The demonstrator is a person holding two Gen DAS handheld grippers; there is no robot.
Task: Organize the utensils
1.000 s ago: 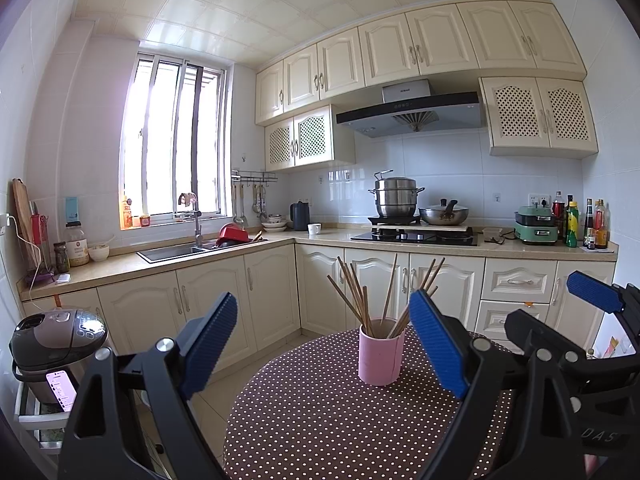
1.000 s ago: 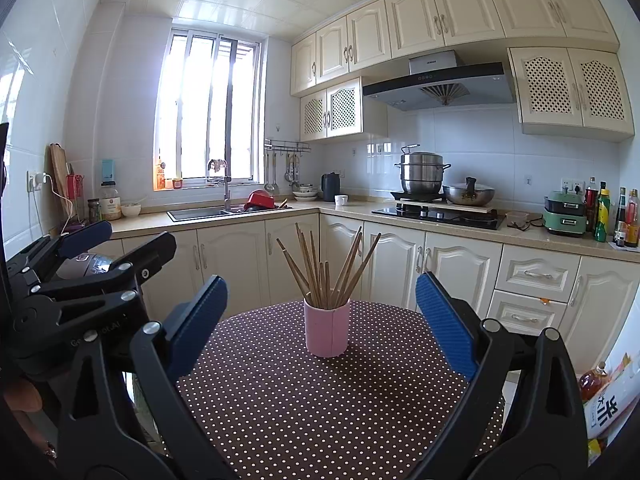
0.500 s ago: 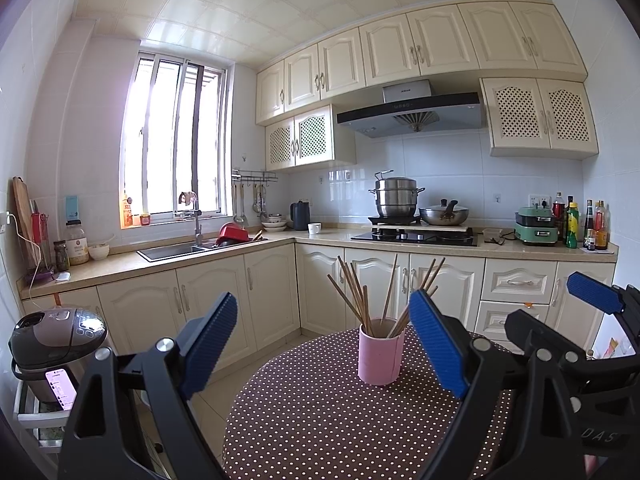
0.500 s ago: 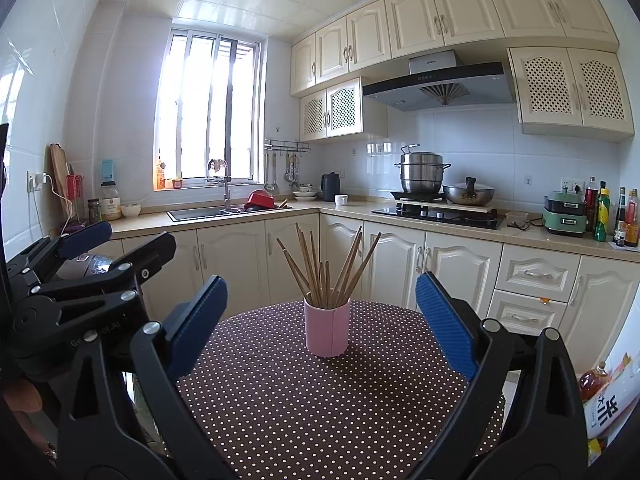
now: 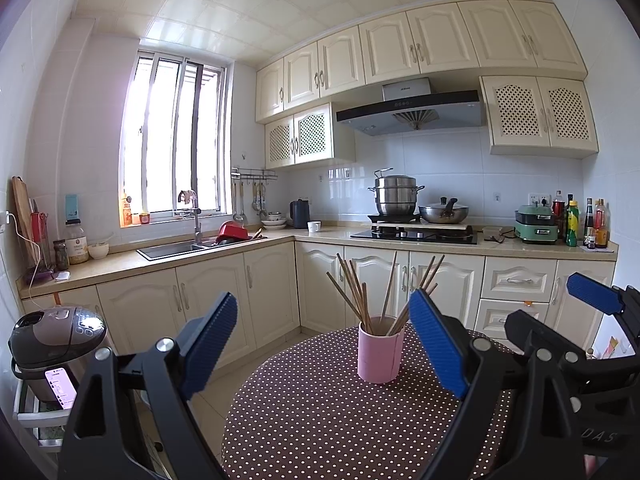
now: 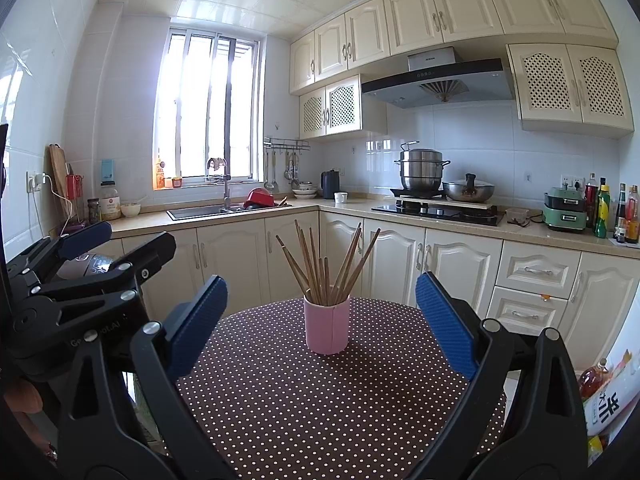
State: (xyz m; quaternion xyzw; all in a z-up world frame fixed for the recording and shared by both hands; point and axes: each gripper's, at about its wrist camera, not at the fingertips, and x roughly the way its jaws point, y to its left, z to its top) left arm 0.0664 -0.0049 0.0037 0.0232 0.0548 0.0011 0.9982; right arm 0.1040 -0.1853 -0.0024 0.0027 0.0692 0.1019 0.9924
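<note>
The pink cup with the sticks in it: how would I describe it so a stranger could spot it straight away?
Find the round table with the brown, white-dotted cloth, in front of the cream kitchen cabinets. The pink cup stands upright on it, towards the far side, apart from both grippers. It is the only thing standing on that cloth, and a fan of brown wooden chopsticks sticks out of its top.

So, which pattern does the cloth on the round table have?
The tablecloth is dark brown with small white polka dots, clearest in the right wrist view.
</note>
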